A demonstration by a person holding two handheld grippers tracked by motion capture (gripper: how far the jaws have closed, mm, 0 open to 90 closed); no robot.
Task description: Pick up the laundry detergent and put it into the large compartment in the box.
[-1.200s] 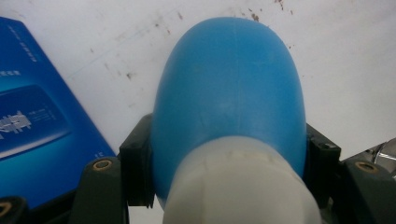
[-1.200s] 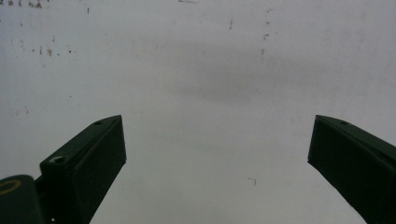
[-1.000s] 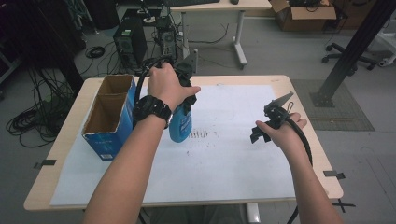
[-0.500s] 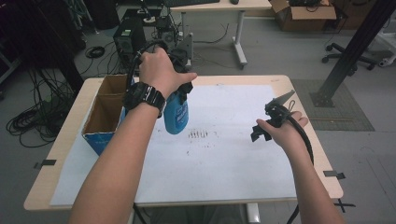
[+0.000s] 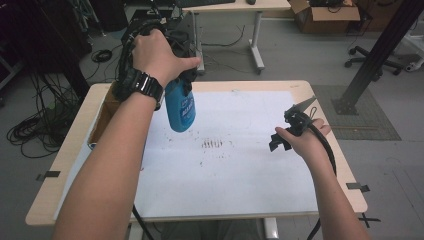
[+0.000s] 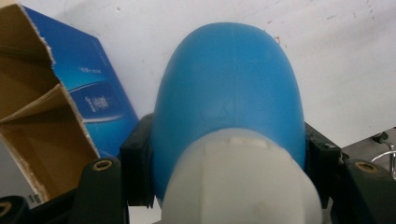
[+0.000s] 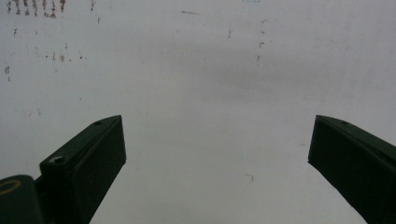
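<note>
Brown corrugated cardboard box (image 5: 102, 117) with blue printed sides sits open at the table's left edge, and my left gripper (image 5: 172, 82) hangs just beside and above it, carrying a blue plastic bottle (image 5: 180, 106) with a white cap clear of the white paper sheet (image 5: 240, 170) that covers the wooden table (image 5: 345, 165). In the left gripper view my 2 black jaws clamp the blue bottle's body (image 6: 229, 93) from either side, pads pressed flat on the plastic just below the white cap (image 6: 243, 182), so the bottle hangs base down.

To do this lift well, I judge the bottle should stay upright and travel over the box's open top before it goes down into a compartment; the grip sits high near the cap, so a slow, steady carry would keep the body from swinging against the cardboard rim. A divider runs inside the box (image 6: 42, 140), so I would aim for the middle of 1 compartment.

Further right, a patch of small brown specks (image 5: 212, 144) marks the paper. My right gripper (image 5: 290, 127) hovers over the sheet's right part, jaws spread wide with nothing between them, touching nothing; bare paper (image 7: 210, 116) lies beyond them.
</note>
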